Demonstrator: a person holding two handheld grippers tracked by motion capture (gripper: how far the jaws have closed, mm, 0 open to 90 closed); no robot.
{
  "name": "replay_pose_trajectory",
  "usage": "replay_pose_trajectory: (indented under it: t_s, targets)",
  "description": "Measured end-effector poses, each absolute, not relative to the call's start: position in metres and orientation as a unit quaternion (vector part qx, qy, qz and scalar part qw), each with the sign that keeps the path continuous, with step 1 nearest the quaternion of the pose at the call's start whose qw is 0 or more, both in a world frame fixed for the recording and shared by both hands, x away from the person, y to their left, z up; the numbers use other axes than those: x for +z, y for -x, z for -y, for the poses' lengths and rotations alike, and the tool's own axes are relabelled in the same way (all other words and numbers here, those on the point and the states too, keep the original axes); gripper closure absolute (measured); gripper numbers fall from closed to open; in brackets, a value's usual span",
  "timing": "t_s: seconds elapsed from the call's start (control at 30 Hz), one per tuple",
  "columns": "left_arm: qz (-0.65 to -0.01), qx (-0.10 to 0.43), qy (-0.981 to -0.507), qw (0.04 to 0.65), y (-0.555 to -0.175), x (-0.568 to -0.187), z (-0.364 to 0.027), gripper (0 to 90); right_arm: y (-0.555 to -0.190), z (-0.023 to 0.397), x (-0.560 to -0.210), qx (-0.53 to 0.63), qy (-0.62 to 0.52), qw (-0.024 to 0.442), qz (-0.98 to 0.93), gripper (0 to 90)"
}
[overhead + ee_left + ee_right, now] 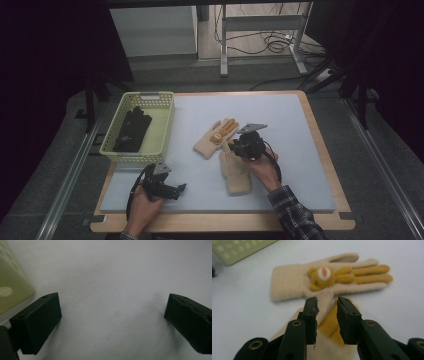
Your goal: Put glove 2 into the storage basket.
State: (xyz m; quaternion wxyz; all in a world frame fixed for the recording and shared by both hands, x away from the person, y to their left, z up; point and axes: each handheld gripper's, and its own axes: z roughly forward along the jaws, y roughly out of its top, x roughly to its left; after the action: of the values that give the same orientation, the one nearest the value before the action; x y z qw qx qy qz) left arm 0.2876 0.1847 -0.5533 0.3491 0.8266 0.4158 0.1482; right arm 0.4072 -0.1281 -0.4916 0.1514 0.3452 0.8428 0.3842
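Two beige knit gloves with mustard fingers lie on the pale mat. The farther glove [216, 137] [324, 277] is flat, with a small animal face sewn on its back. The nearer glove [236, 175] [329, 325] lies under my right gripper [234, 147] [327, 300]. Its jaws stand a little apart just over that glove's fingers, and one beige finger shows in the gap, unpinched. My left gripper [182, 189] [112, 305] rests low at the front left, its jaws wide apart over bare mat with nothing between them.
A pale yellow plastic basket [165, 125] [12, 285] [239, 250] stands at the mat's left and holds a black garment [132, 129]. The mat [295, 135] covers a wooden table. Beyond the table are metal legs and cables on the floor.
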Motion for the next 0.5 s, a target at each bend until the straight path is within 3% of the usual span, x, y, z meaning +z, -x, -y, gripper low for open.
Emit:
replay_pose_trajectory:
  t_s: [0.5]
  targets:
    - [-0.415,0.149,-0.827,0.348,-0.288,-0.553,-0.185,1.3,-0.458,0.071,-0.514,0.345,-0.341,0.148,-0.862,45.3]
